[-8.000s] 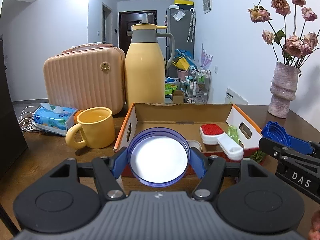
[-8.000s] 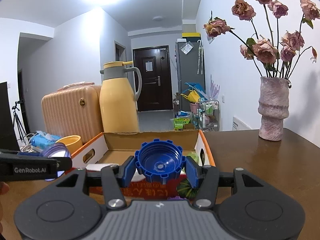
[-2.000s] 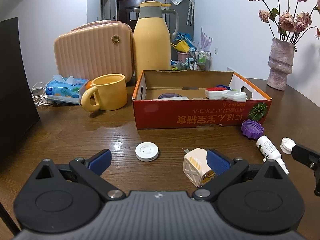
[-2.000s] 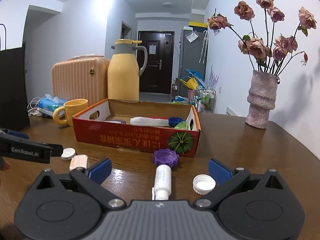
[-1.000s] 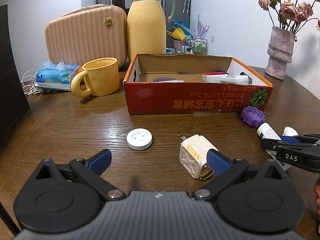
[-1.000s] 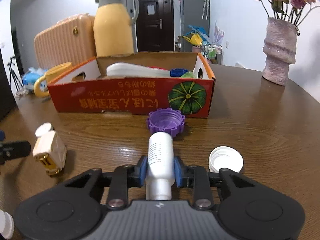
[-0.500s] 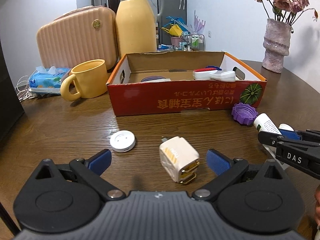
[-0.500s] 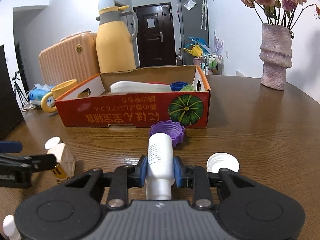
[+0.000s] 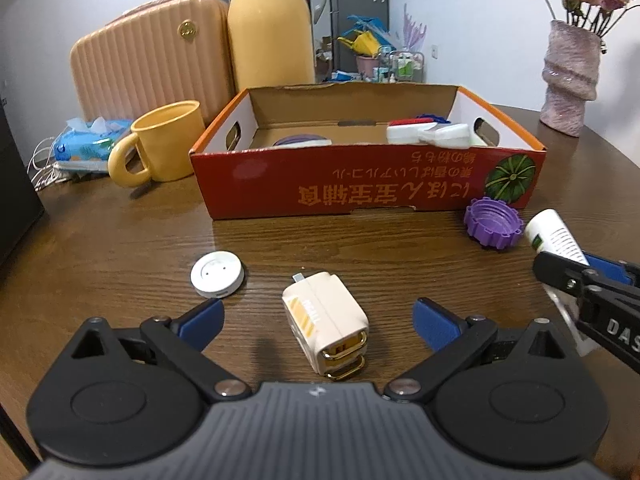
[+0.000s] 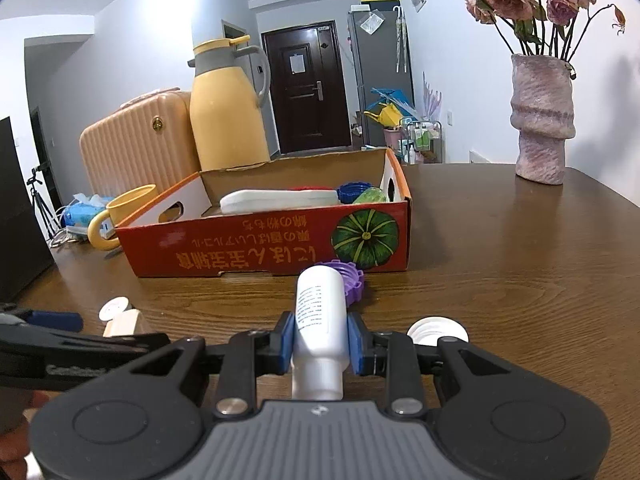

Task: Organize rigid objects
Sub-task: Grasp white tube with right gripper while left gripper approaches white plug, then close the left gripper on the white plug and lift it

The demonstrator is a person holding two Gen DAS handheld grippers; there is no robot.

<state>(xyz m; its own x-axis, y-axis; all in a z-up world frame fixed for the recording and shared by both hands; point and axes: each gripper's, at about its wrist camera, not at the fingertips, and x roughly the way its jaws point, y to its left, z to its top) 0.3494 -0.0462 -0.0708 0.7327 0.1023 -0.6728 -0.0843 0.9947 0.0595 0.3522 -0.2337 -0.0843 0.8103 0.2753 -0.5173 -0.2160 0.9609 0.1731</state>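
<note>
Brown wood-grain table [image 9: 120, 248] in a white-walled room with a dark door [image 10: 308, 88].

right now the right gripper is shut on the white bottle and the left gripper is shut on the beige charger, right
Not quite. The left gripper is open: in the left wrist view the beige charger lies on the table between its spread fingers, untouched. The right gripper is indeed shut on the white bottle.
</note>
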